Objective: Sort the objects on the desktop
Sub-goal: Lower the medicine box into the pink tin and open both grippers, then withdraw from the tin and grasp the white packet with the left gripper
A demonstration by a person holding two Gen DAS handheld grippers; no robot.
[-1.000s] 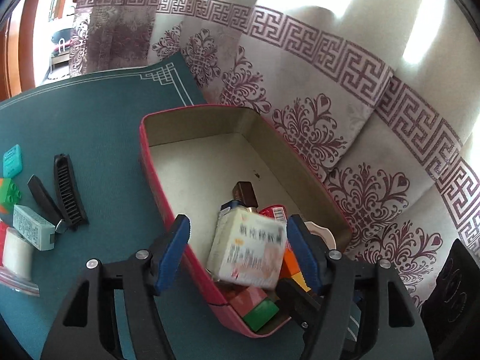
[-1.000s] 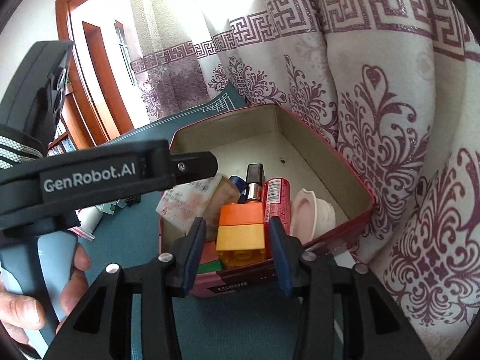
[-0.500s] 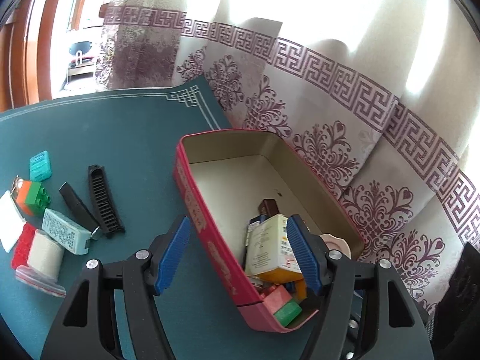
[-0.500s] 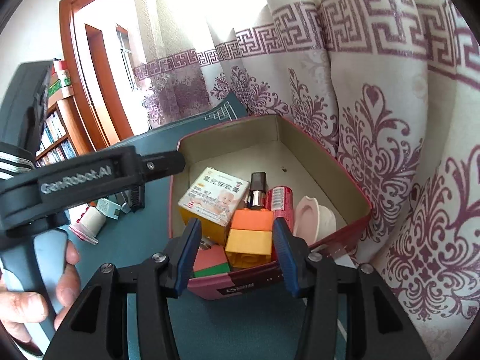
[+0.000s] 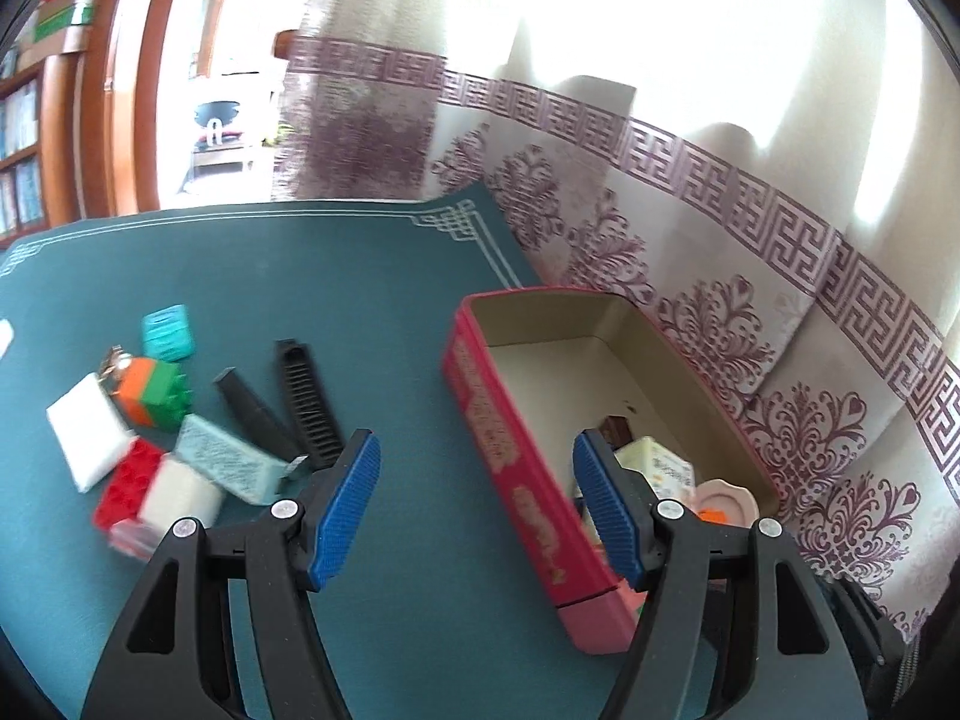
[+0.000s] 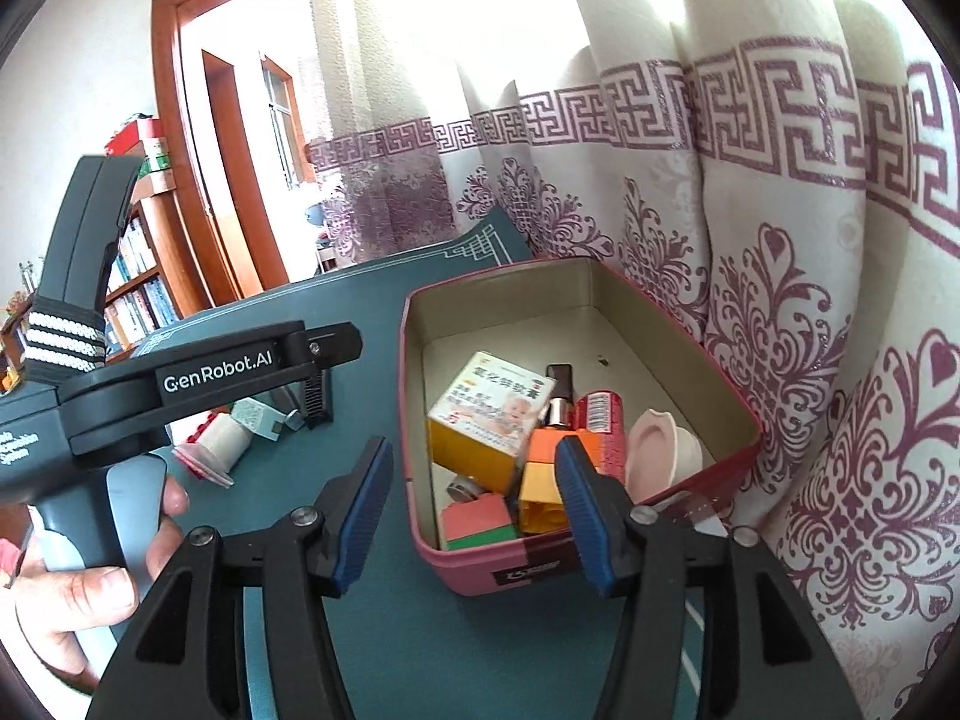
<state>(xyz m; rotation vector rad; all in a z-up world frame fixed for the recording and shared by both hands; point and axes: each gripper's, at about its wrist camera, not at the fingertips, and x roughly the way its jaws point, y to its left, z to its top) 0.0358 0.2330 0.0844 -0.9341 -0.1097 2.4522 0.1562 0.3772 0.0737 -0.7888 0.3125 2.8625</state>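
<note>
A red tin box stands on the green mat by the curtain. In it lie a medicine carton, an orange-and-yellow brick, a red-and-green brick, a red can and a pink dish. My right gripper hovers at the tin's near end, its jaws opening, and the pads touch nothing. My left gripper is open and empty over the tin's long left wall. Loose items wait to the left: an orange-and-green brick, a teal box and a black comb.
Further left on the mat lie a pale boxed item, a red brick, a white roll and a white pad. A patterned curtain hangs right behind the tin. A hand holds the left tool's handle.
The medicine carton left my left gripper and now lies in the tin; that gripper swung left toward the mat. My right jaws widened and let go of the orange-and-yellow brick.
</note>
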